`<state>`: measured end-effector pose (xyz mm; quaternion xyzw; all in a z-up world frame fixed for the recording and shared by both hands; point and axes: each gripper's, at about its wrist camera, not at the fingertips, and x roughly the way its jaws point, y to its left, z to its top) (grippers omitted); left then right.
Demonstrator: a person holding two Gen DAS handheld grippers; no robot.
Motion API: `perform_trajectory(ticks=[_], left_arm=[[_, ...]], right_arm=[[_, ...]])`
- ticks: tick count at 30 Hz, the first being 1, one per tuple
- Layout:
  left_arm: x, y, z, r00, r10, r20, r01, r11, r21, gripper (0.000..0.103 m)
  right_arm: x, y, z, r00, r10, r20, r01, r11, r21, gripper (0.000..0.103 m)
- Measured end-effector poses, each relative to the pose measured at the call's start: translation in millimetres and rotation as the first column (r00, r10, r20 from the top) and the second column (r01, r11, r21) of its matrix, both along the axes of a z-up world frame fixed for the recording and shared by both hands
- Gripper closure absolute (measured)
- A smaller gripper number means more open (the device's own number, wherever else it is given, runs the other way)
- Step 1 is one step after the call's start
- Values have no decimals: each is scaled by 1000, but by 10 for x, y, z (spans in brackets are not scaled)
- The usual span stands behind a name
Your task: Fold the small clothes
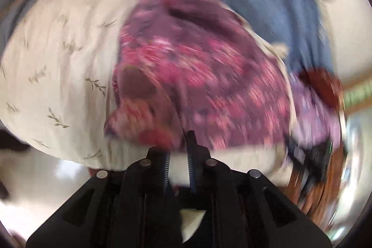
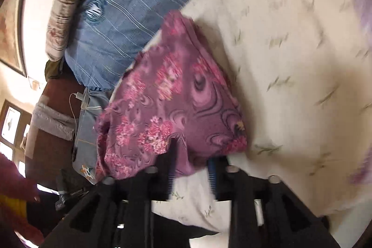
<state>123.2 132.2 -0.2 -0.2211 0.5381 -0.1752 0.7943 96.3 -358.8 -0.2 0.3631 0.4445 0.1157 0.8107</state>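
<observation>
Nearest us, our left gripper (image 1: 179, 150) has its jaws slightly apart at the near hem of the purple floral garment (image 1: 197, 76), and we cannot tell whether they pinch it. Our right gripper (image 2: 191, 169) holds its jaws spread, the garment's edge (image 2: 172, 108) draped over the left finger. The garment lies on a cream leaf-print sheet (image 2: 290, 62); beyond it sits a blue striped pillow (image 2: 130, 15).

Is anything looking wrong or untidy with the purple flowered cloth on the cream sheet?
The purple flowered cloth lies bunched and askew on the cream sheet, its edges uneven, not a flat fold. No damage or spill visible.
</observation>
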Motion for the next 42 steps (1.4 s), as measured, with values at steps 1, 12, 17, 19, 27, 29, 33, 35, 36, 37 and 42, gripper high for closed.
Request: perform_trajectory(ticks=[1, 12, 17, 19, 27, 29, 33, 35, 36, 37, 42], left_arm=[[-101, 8, 111, 998, -51, 44, 50, 998, 29, 85], [740, 241, 847, 982, -13, 188, -6, 995, 101, 44], [1322, 126, 684, 997, 23, 75, -25, 999, 28, 44], [1465, 77, 623, 999, 32, 39, -32, 999, 11, 44], [1980, 122, 589, 994, 98, -45, -92, 990, 108, 44], [2078, 104, 529, 993, 88, -79, -76, 987, 142, 44], [2194, -33, 426, 993, 40, -112, -14, 975, 222, 44], [2252, -114, 344, 989, 43, -141, 3, 951, 311, 44], [2268, -127, 318, 988, 45, -147, 7, 941, 339, 44], [2288, -144, 281, 987, 49, -150, 10, 928, 373, 44], [2273, -65, 204, 985, 81, -150, -10, 906, 422, 99]], right_arm=[[-46, -47, 75, 1000, -10, 13, 10, 1000, -18, 70], [518, -220, 796, 985, -7, 174, 38, 984, -173, 51], [1150, -10, 717, 991, 54, 123, -32, 983, -179, 49], [1397, 75, 678, 991, 77, 105, -55, 977, -205, 46], [1978, 362, 457, 991, 123, 42, -103, 936, -336, 45], [2065, 390, 392, 992, 127, 21, -111, 926, -361, 45], [2161, 389, 308, 993, 122, 1, -112, 919, -378, 45], [2191, 394, 281, 992, 123, -7, -116, 917, -382, 45], [2206, 402, 266, 992, 126, -12, -120, 912, -391, 45], [2212, 407, 260, 991, 129, -15, -124, 907, -402, 45], [2222, 513, 256, 982, 191, -10, -170, 851, -497, 91]])
